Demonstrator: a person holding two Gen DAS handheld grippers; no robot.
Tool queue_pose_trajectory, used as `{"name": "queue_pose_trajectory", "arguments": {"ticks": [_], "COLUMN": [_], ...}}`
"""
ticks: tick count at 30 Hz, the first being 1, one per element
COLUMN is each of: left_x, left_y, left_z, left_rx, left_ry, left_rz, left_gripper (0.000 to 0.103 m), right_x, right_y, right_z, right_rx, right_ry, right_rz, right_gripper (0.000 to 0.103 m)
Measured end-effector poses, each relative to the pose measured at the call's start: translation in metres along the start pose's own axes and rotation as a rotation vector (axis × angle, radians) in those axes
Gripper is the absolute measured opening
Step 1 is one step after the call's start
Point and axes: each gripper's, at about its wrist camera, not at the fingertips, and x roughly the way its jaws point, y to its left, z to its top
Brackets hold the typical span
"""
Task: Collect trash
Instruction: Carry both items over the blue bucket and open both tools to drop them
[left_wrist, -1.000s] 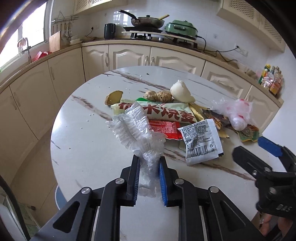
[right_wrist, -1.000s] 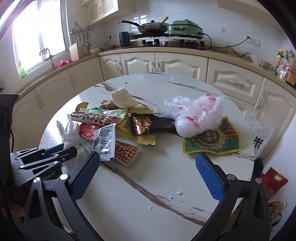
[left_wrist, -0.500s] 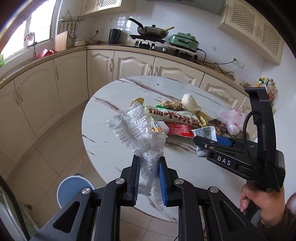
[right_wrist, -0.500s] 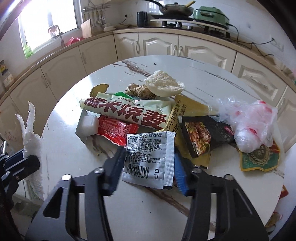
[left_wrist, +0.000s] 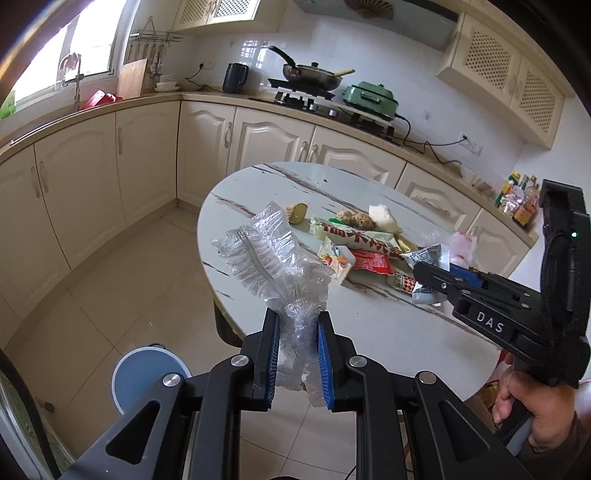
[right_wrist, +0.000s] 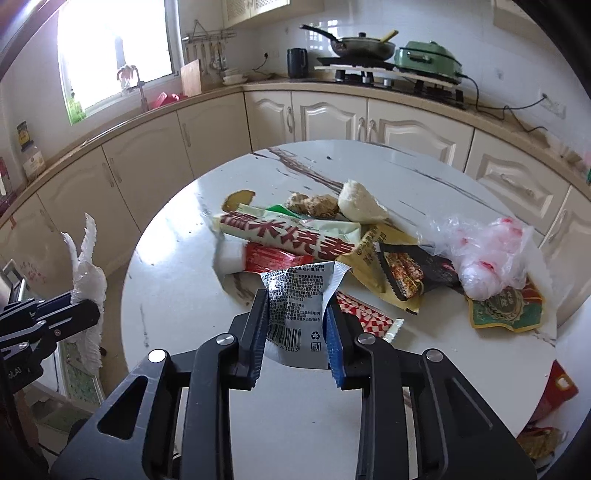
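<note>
while both tools are loaded, the step in hand seems to be the carrying of picked trash away from the table (right_wrist: 369, 373); the left gripper (left_wrist: 297, 356) is closed narrow on a crumpled clear plastic wrap (left_wrist: 275, 266), held up in the air beside the table edge, above the floor; the right gripper (right_wrist: 297, 325) pinches a silver sachet (right_wrist: 299, 295) with a barcode, its upper end bent, just above the pile; the rest of the trash, such as the long red-lettered wrapper (right_wrist: 291, 234) and the thin plastic bag (right_wrist: 487, 254), lies on the marble top; a round blue bin (left_wrist: 147, 376) stands on the floor below the left gripper; i judge the next move is to bring each piece over this bin and open the jaws; the light wrap may cling to the pads.
</note>
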Motion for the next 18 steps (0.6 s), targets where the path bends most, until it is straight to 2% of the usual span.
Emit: {"name": "queue_pose_trajectory", "arguments": {"ticks": [4,8,14,18], "left_x": [-0.026,-0.042,-0.039,-0.014], "left_y": [0.037,0.085,0.156,0.197], "left_z": [-0.007,-0.019,-0.047,-0.062], "left_rx": [-0.047,-0.098,-0.191,-0.241], "left_ry": [-0.028,-0.025,0.030,0.106], "left_rz": [0.046,0.123,0.197,0.242], "left_gripper": [0.016,0.016,0.016,0.016], "right_x": [-0.008,0.008,0.093,0.162], "right_y": [0.054,0.123,0.219,0.248], "right_z": [0.015,0.024,0.009,-0.007], "right_rx": [-0.076,-0.173,-0.261,-0.248], "right_ry": [-0.041,-0.034,0.106,0.217], "right_rz": [0.085,0.219,0.367,0.386], "right_gripper": [0.028,0.028,0.029,0.029]}}
